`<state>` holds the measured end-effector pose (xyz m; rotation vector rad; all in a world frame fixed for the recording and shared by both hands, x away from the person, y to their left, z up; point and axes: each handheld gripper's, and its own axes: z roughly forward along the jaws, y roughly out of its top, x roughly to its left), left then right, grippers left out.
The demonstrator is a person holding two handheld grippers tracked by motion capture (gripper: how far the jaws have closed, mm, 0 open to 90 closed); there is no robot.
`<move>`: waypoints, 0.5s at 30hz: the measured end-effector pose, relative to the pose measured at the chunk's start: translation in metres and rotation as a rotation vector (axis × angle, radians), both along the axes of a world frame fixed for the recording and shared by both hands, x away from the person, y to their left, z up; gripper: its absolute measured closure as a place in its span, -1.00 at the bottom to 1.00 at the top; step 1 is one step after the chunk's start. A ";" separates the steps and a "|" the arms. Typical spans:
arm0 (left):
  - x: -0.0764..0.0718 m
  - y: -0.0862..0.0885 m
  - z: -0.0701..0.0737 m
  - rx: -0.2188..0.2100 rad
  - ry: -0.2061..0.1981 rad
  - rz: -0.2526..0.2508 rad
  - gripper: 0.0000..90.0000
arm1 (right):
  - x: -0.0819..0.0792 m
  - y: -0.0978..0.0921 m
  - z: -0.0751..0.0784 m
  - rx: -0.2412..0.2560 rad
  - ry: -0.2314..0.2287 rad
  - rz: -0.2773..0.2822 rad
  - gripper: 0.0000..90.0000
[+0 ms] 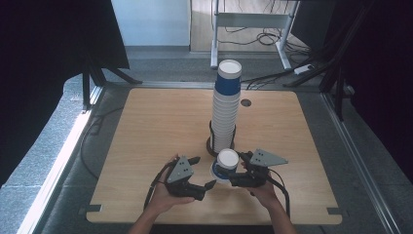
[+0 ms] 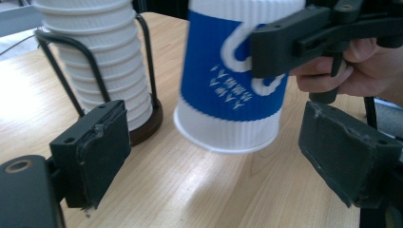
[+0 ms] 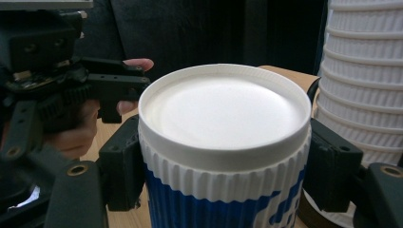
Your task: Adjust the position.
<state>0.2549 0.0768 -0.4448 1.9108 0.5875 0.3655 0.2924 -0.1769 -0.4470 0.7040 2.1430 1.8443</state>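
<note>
While the right gripper (image 1: 242, 171) pinches an upturned blue-and-white paper cup (image 1: 226, 165) between its jaws, just at six o'clock of the tall stack of cups (image 1: 226, 105) in its wire holder (image 2: 142, 66), the left gripper (image 1: 202, 174) waits at nine o'clock of the cup with jaws spread. Judging by this, one cup is off the stack, tilted just above the wooden table (image 1: 146, 136), and not yet set down. Its ribbed, tapered wall and flat white base look light and crushable.

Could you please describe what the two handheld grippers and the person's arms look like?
Both the left gripper and the right gripper are black, each with two blocky jaws faced with worn dark pads, a grey three-cornered plate on top and a black cable trailing back. The forearms are bare, with no sleeves visible.
</note>
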 end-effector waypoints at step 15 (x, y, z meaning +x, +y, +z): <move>0.003 -0.015 -0.005 0.025 0.007 -0.052 -0.84 | -0.002 0.008 -0.001 0.016 0.013 0.033 -0.39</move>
